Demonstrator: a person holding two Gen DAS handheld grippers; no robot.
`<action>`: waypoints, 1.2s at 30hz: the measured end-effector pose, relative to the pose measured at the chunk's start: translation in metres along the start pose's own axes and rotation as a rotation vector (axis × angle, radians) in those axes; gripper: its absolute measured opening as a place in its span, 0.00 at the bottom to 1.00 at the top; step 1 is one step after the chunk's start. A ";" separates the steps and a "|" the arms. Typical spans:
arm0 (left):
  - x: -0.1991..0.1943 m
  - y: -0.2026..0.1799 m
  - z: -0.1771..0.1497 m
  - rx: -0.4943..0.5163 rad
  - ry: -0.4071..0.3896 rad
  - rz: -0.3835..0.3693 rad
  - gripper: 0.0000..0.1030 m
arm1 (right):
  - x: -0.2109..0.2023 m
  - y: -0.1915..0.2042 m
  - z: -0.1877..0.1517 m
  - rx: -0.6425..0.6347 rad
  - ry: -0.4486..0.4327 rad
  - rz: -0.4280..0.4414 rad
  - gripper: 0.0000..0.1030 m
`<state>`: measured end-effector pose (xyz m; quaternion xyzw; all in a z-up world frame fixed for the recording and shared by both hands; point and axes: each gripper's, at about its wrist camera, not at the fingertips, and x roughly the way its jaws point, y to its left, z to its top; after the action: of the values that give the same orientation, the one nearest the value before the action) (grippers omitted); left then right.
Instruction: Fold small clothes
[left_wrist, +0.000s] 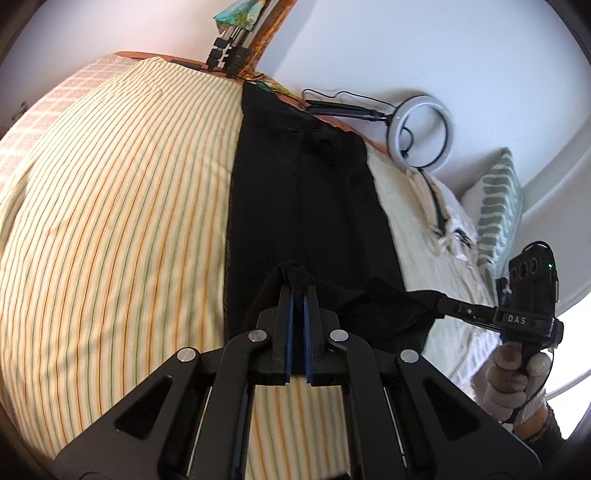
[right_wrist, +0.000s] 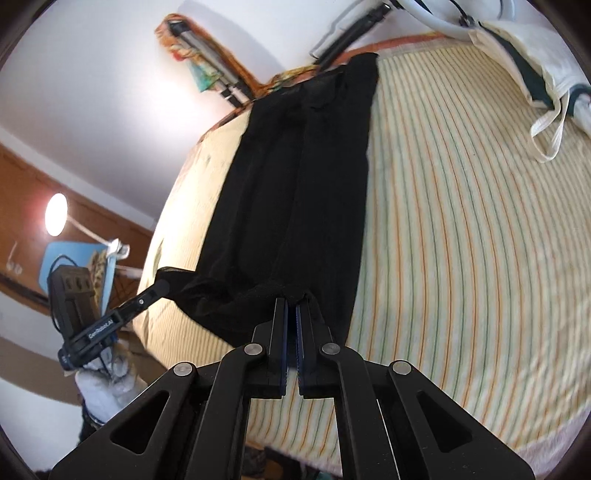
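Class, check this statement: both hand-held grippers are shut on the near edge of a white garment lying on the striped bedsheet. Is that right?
Not quite: the garment is black, not white, as the left wrist view shows. The left hand-held gripper and right hand-held gripper are both shut on its near edge over the striped bedsheet.

right gripper (right_wrist: 292, 300) pinches near edge of black garment (right_wrist: 295, 184), laid lengthwise on striped bedsheet (right_wrist: 461, 240). left gripper (right_wrist: 162, 286) clamps its left corner, lifted.

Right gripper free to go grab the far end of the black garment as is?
Probably not. The right gripper is shut on the near edge of the black garment, as is the left gripper. It would have to let go first; the striped bedsheet alongside looks unobstructed.
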<state>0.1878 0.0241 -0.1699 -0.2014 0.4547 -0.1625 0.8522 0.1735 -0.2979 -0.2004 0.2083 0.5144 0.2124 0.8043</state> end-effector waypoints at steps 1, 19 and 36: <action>0.003 0.002 0.001 0.000 0.002 0.004 0.02 | 0.005 -0.004 0.003 0.008 0.003 -0.008 0.02; -0.012 0.001 0.001 0.148 -0.095 0.087 0.45 | -0.009 0.014 0.004 -0.251 -0.041 -0.087 0.26; 0.042 -0.008 -0.006 0.238 0.059 0.122 0.21 | 0.053 0.037 0.001 -0.413 0.056 -0.144 0.20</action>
<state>0.2043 -0.0037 -0.1990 -0.0658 0.4687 -0.1689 0.8646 0.1899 -0.2380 -0.2189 -0.0045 0.4958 0.2609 0.8283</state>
